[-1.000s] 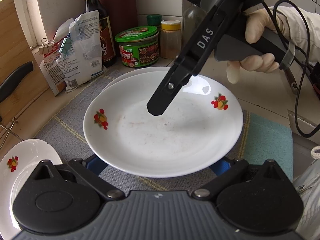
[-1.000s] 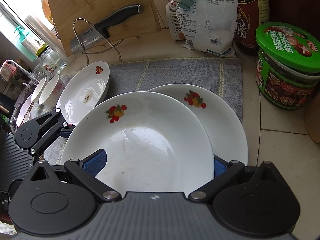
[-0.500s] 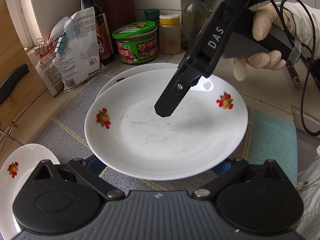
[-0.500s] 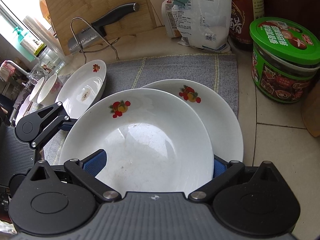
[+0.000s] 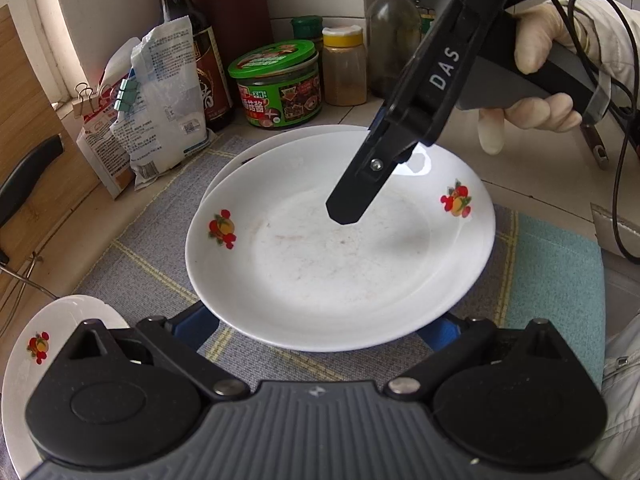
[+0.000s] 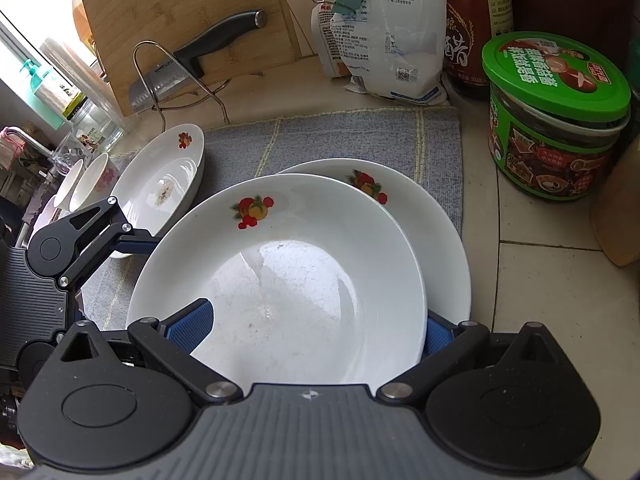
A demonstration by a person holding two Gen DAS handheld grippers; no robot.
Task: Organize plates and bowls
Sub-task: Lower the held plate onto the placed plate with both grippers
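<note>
Left tool point(image 5: 318, 326): blue pads spread wide, one at each side of the top plate point(image 5: 340, 240), near its front rim. Pads partly hidden under the rim; contact with the plate cannot be told.

Right tool point(image 6: 316, 326): also spread, blue pads flanking the same plate from the opposite side. In the left view one black finger of it point(image 5: 352, 200) points down over the plate's well; a gloved hand point(image 5: 536, 80) holds the handle.

Top plate: white, fruit decals on the rim, faint residue in the well. It sits on a second plate point(image 6: 432, 232) of the same pattern, offset so the lower one shows as a crescent toward the jars. Whether the top plate rests fully on the lower one or is tilted cannot be told.

Both plates are over a grey-blue mat point(image 6: 340, 136) on the counter point(image 6: 560, 280).

A third plate point(image 6: 160, 180), with a small food stain, lies at the mat's edge, apart from the stack. Two small bowls point(image 6: 92, 178) sit just beyond it.

Behind the mat: green-lidded jar point(image 6: 556, 120), dark bottle point(image 6: 468, 40), clipped bags point(image 6: 392, 32), cutting board point(image 6: 192, 12) with a knife point(image 6: 192, 60) in a wire rack.
</note>
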